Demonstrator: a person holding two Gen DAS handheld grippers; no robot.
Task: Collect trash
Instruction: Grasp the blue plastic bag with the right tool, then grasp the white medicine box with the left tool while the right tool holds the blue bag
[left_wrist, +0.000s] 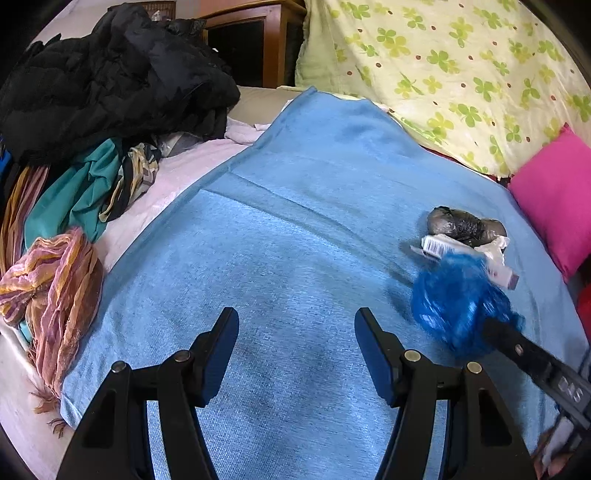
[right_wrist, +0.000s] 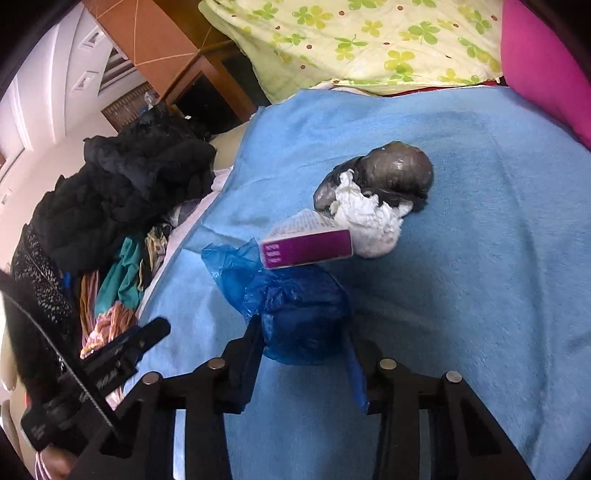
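Your right hand-held gripper (right_wrist: 303, 354) is pinching the crumpled blue plastic bag (right_wrist: 295, 306): the wad sits between the pads, one loose flap spilling out toward the purple box (right_wrist: 308, 247). From the left wrist view that bag looks blurred at the end of the right tool, so I can't tell whether it rests on the blue blanket (right_wrist: 461, 295) or hangs just above it.

Your left hand-held gripper (left_wrist: 295, 332) is spread wide, nothing between the pads, hovering over bare blanket.

The rest of the trash is one cluster straight ahead of the right gripper, just beyond the bag:
- purple box, nearest, long axis running across the gripper's line, roughly side to side
- white crumpled tissue (right_wrist: 369, 218), touching the box's far right end
- dark grey plastic bag (right_wrist: 395, 173), behind the tissue and touching it

From the left gripper the cluster lies well off to the right and ahead; the right hand is clearly nearer.

Judgement: bag grasp looks secured, next pick is probably the box. Its long axis lying crosswise means you'd close across the narrow side. Clothes pile (right_wrist: 140, 177) on the left isn't trash, leave it.
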